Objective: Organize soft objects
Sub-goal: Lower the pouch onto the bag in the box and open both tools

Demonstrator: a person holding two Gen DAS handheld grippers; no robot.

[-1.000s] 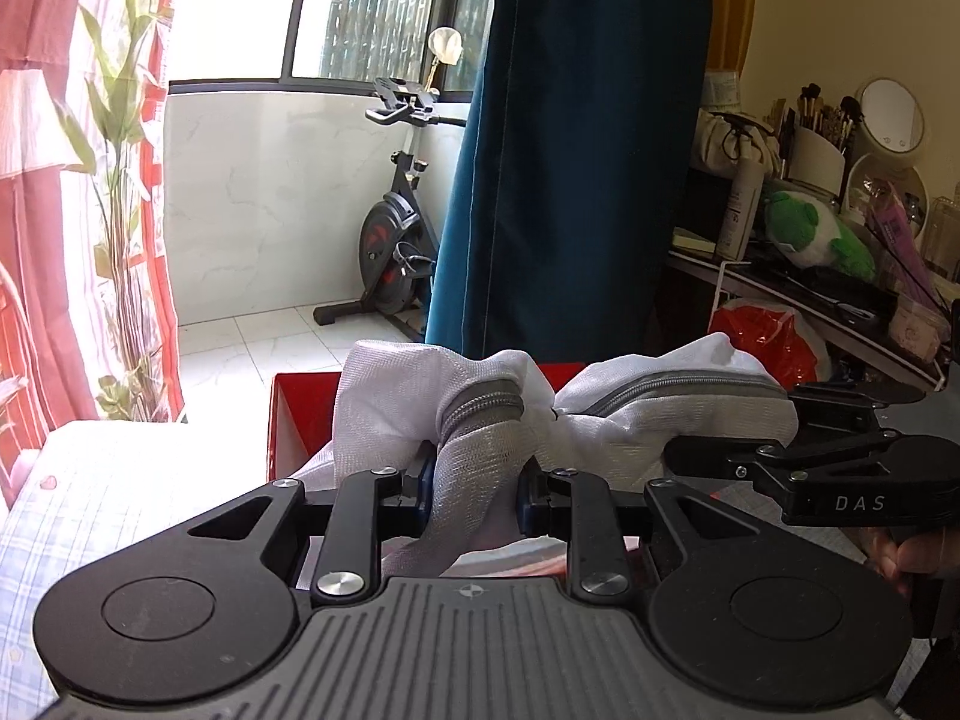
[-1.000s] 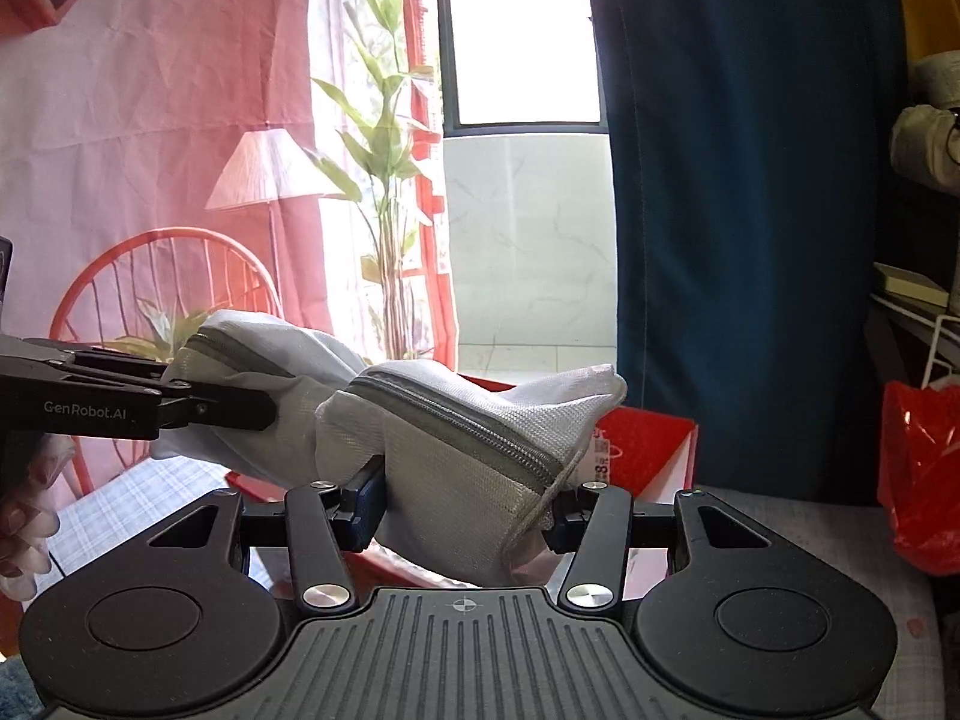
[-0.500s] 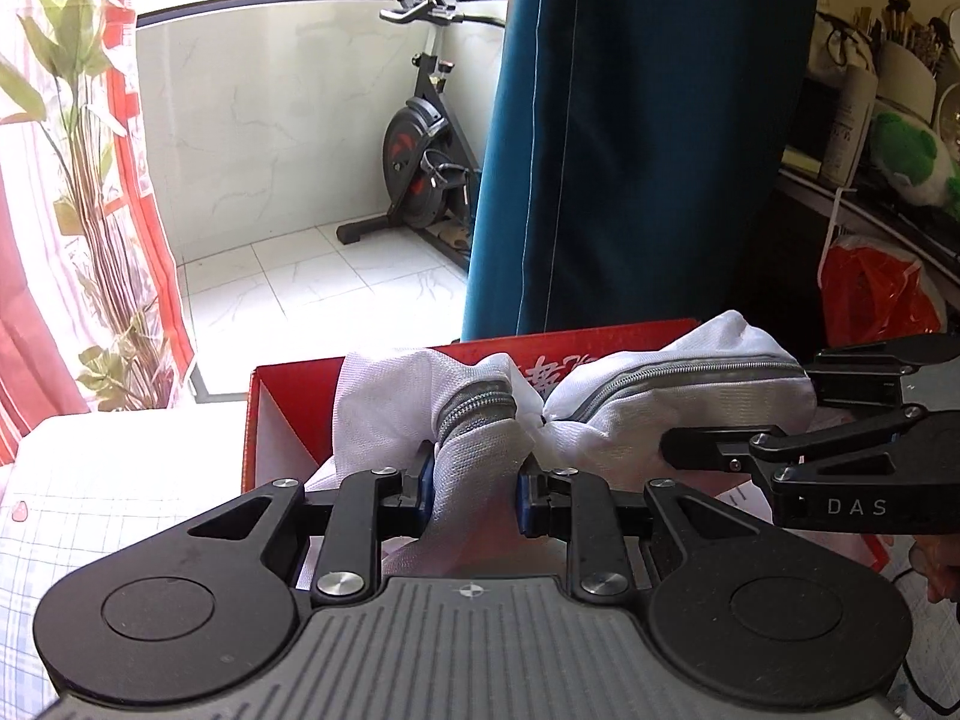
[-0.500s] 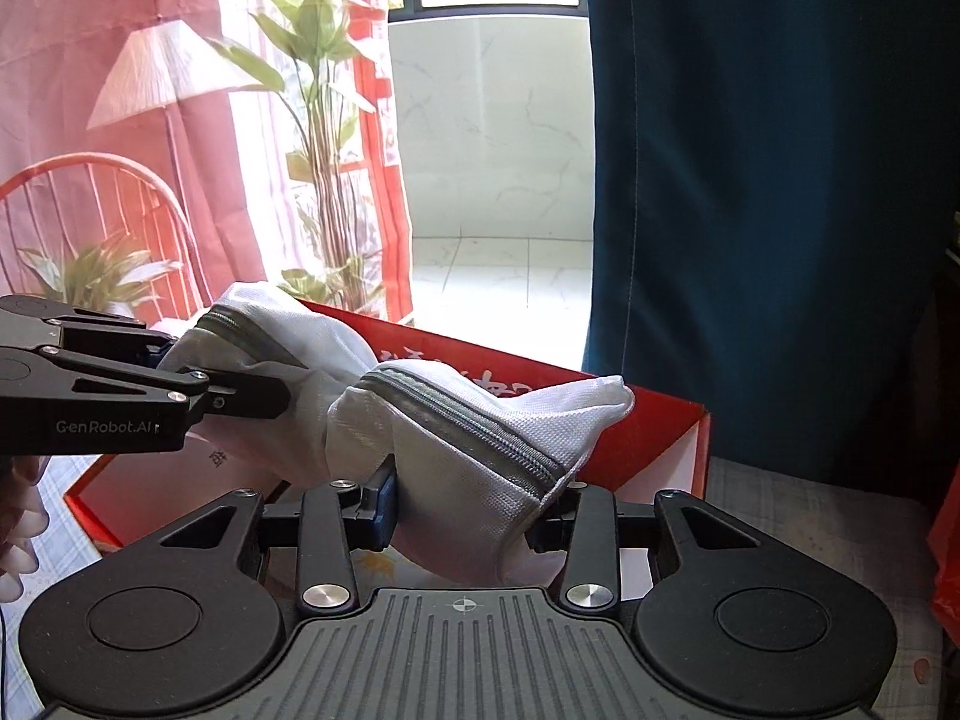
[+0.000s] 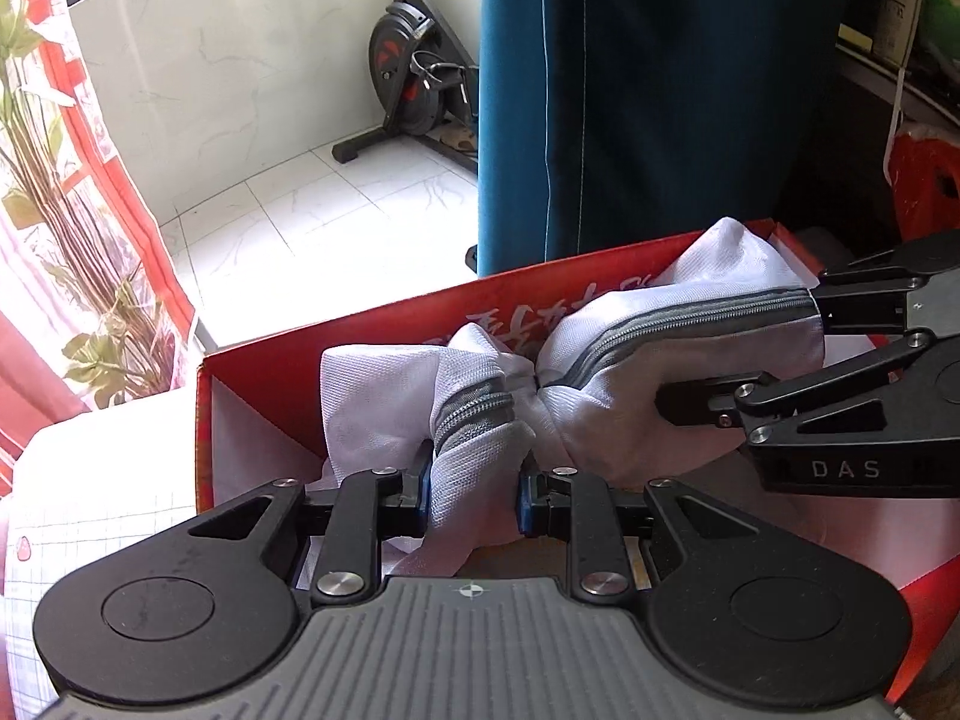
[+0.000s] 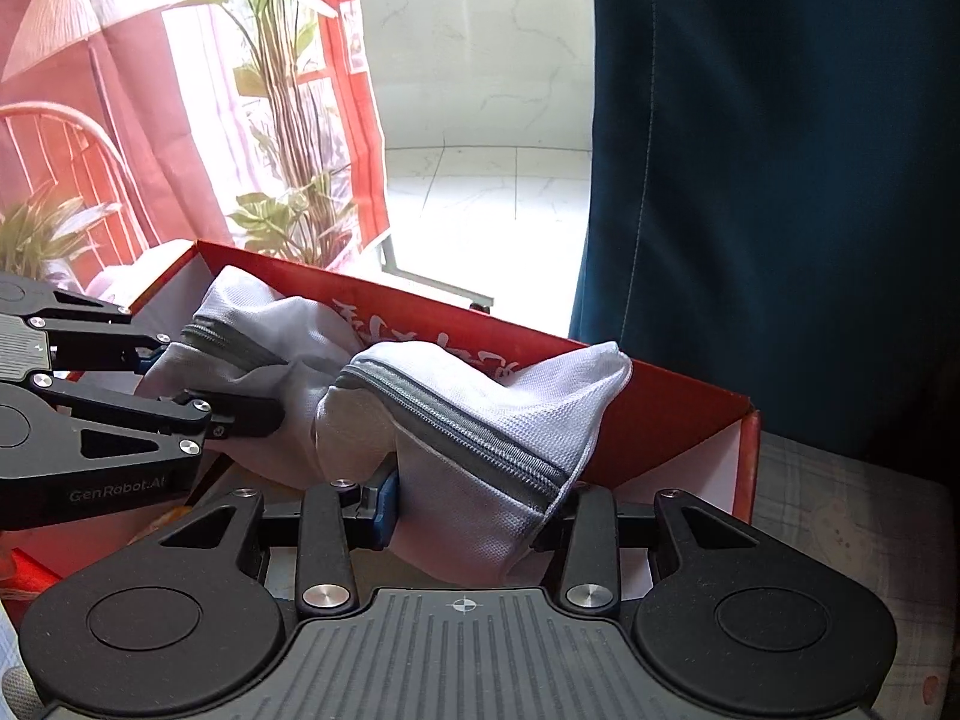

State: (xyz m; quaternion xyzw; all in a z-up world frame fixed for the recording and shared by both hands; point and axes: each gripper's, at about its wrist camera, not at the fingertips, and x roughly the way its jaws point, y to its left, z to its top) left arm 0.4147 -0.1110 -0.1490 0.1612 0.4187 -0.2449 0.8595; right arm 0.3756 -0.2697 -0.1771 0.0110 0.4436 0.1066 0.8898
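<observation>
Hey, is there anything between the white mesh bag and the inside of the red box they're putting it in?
Nothing visible blocks it. The white mesh bag, clamped by the left gripper and the right gripper, hangs over the open-topped red box; the box floor beneath the bag is mostly hidden.

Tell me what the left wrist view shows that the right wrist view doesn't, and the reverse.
Only the left wrist view shows the exercise bike and a red plastic bag. Only the right wrist view shows the red chair and the lampshade. Both show the white mesh bag pinched by the left gripper and the right gripper over the red box, plus the blue curtain and the plant.
</observation>
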